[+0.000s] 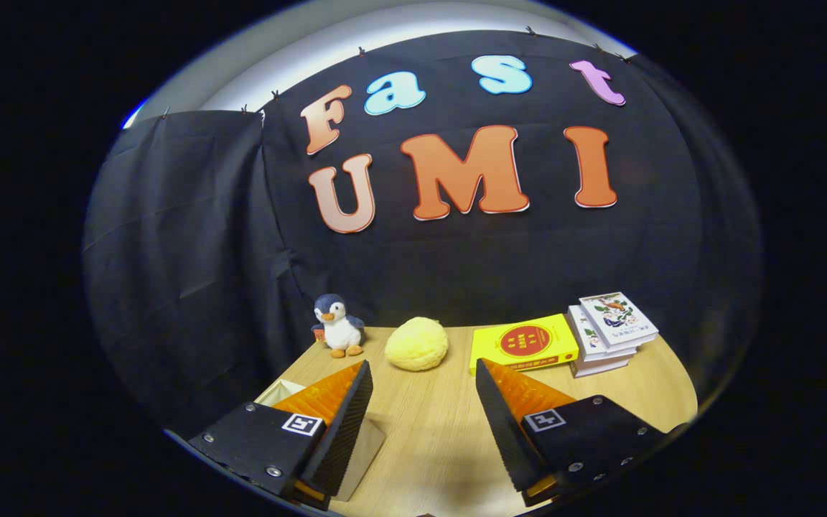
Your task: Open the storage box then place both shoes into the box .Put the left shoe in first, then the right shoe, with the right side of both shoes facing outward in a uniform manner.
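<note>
Hovering above the pale wooden bench [442, 431], the tool [424, 380] is held with its fingers spread wide apart and nothing between them. Just under the left finger, a cream-coloured boxy corner [281, 391] is seen, which may be part of the storage box, though this cannot be told for certain. Beyond the fingers, a small plush penguin [338, 327], a round yellow fuzzy ball [417, 345], a flat yellow book with a red disc [525, 343] and a stack of white illustrated books [609, 332] are lined along the bench's far edge, seemingly kept back so the near surface is left free. The task is judged barely begun, with the lid to be reached first.
</note>
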A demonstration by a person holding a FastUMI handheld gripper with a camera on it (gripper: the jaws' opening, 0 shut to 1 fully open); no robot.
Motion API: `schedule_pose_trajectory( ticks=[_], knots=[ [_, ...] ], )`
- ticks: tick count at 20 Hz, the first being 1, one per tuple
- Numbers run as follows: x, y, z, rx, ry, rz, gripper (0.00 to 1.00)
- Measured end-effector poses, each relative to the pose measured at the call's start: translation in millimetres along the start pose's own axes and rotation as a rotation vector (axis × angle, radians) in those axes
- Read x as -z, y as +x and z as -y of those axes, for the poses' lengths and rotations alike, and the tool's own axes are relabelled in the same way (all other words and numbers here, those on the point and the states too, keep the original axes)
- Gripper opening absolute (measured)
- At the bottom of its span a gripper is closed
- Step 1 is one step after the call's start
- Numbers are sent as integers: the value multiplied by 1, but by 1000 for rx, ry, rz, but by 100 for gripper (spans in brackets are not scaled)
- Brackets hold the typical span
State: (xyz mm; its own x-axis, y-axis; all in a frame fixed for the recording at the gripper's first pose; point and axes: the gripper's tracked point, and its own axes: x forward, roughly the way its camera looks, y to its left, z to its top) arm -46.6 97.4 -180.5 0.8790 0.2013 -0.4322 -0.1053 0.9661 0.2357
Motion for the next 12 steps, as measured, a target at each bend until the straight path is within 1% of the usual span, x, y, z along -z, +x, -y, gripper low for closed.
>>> schedule_pose_trajectory(
  ticks=[6,10,12],
  knots=[
    [-51,-18,61,61,-45,169,88],
    [-72,-29,93,114,-55,242,88],
    [-82,-34,103,128,-74,278,88]
  ],
)
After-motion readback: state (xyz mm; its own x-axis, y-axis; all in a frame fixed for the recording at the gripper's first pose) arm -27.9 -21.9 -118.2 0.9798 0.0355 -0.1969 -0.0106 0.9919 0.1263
